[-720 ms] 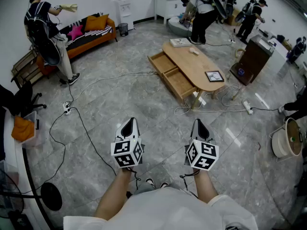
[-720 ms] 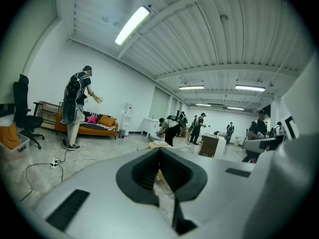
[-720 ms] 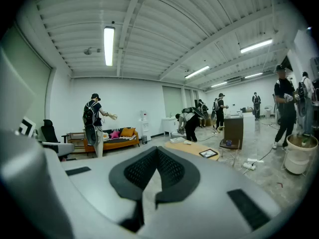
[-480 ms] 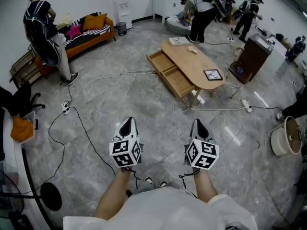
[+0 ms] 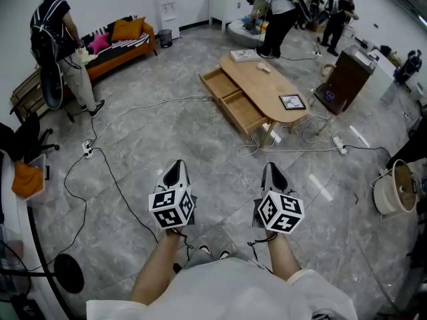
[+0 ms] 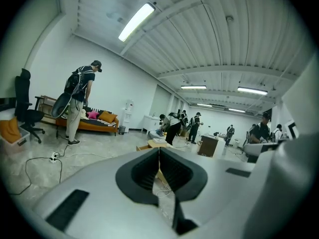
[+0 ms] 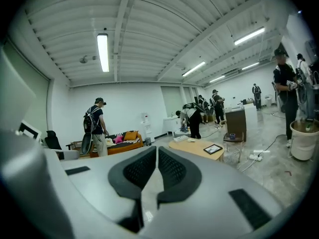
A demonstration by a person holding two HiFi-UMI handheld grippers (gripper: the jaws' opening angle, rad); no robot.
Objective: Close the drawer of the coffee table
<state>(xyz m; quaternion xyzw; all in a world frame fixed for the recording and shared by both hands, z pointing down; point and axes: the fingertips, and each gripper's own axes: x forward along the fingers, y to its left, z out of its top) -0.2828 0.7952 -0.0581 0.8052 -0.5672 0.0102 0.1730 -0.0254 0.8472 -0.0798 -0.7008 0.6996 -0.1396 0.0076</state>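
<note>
The wooden coffee table (image 5: 267, 89) stands well ahead of me on the grey floor, with two drawers (image 5: 233, 102) pulled out on its left side. A framed picture (image 5: 292, 102) and a book (image 5: 244, 55) lie on its top. My left gripper (image 5: 175, 172) and right gripper (image 5: 272, 173) are held side by side in front of me, far short of the table. Both are shut with nothing between the jaws. In the right gripper view the table (image 7: 194, 146) shows beyond the jaws (image 7: 156, 151); in the left gripper view it (image 6: 152, 144) sits just above the tips (image 6: 159, 153).
Cables (image 5: 113, 172) trail across the floor between me and the table, with a power strip (image 5: 87, 148) at the left. A person (image 5: 63, 45) stands by the orange sofa (image 5: 117, 42); several people (image 5: 280, 12) work behind the table. A brown cabinet (image 5: 343, 79) and a white bucket (image 5: 393, 189) are at the right.
The table and floor have slid slightly up and left in the head view, as I step closer. Both grippers stay shut and level.
</note>
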